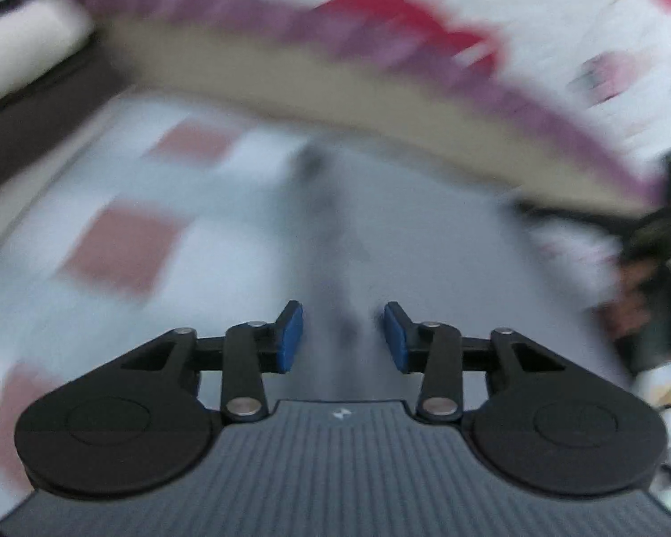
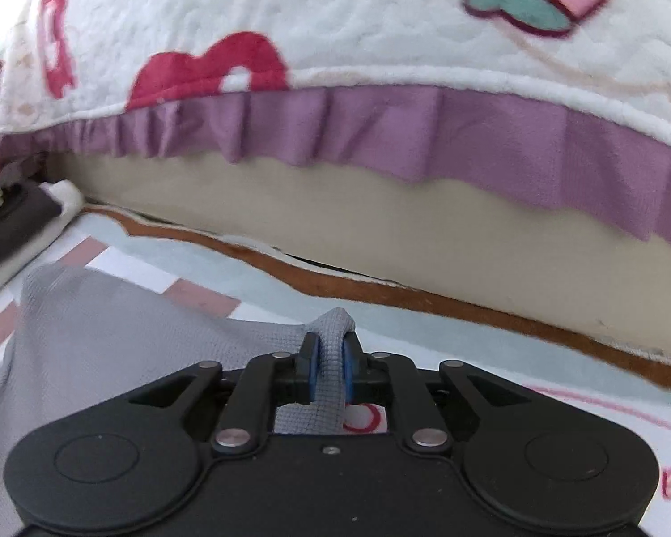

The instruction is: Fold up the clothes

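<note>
A grey waffle-knit garment [image 2: 125, 335] lies spread on a pale patterned mat [image 2: 469, 349]. My right gripper [image 2: 329, 369] is shut on a bunched edge of this grey cloth, which loops up between the blue pads [image 2: 312, 371]. In the left wrist view the picture is blurred by motion; my left gripper [image 1: 342, 335] is open and empty, its blue pads [image 1: 290, 335] apart above the grey cloth [image 1: 380, 232].
A bed with a beige base [image 2: 380, 232], purple ruffle [image 2: 425, 134] and white quilt with red and strawberry patches [image 2: 335, 22] stands just beyond the mat. The mat has pink squares [image 1: 121, 250]. Dark objects lie at the left [image 2: 4, 223] and right [image 1: 648, 277].
</note>
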